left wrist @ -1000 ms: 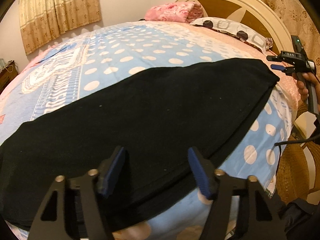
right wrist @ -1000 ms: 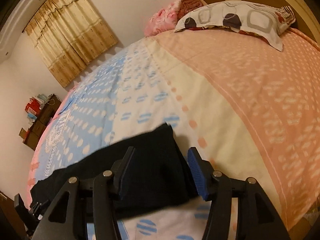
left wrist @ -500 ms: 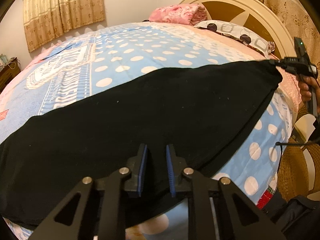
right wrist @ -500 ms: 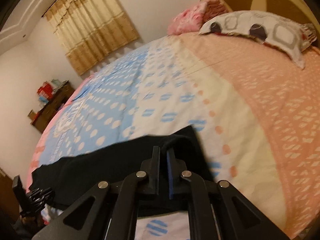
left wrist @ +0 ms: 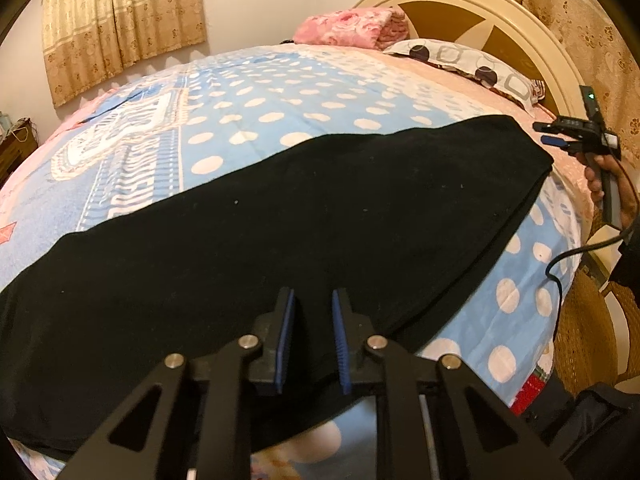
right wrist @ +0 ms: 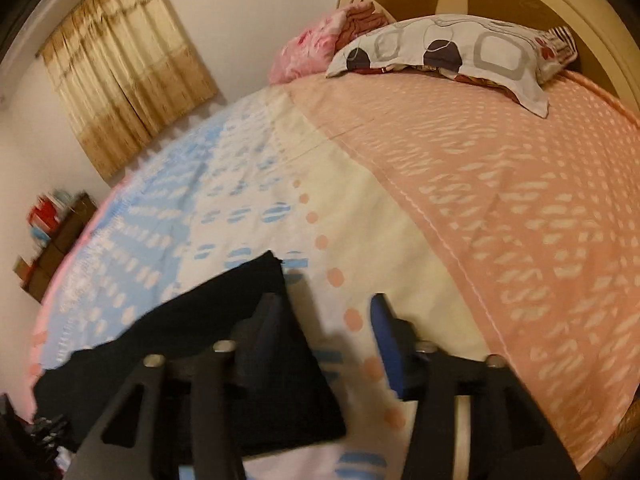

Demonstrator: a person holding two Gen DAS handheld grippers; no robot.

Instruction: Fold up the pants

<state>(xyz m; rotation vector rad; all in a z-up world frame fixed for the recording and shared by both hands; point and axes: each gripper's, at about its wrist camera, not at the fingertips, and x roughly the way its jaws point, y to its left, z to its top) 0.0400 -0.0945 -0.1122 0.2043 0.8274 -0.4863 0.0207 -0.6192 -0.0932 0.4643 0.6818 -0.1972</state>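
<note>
My left gripper (left wrist: 313,342) pinches the near edge of the black pants (left wrist: 280,216), which lie flat across the bedspread (left wrist: 248,96). My right gripper (right wrist: 326,320) has just been opening; its jaws stand apart over bare bedspread, with the pants' end beside the left finger. Beyond lie a patterned pillow (right wrist: 444,46), a pink blanket (left wrist: 348,30), the headboard (left wrist: 472,4) and curtains (left wrist: 120,20).
</note>
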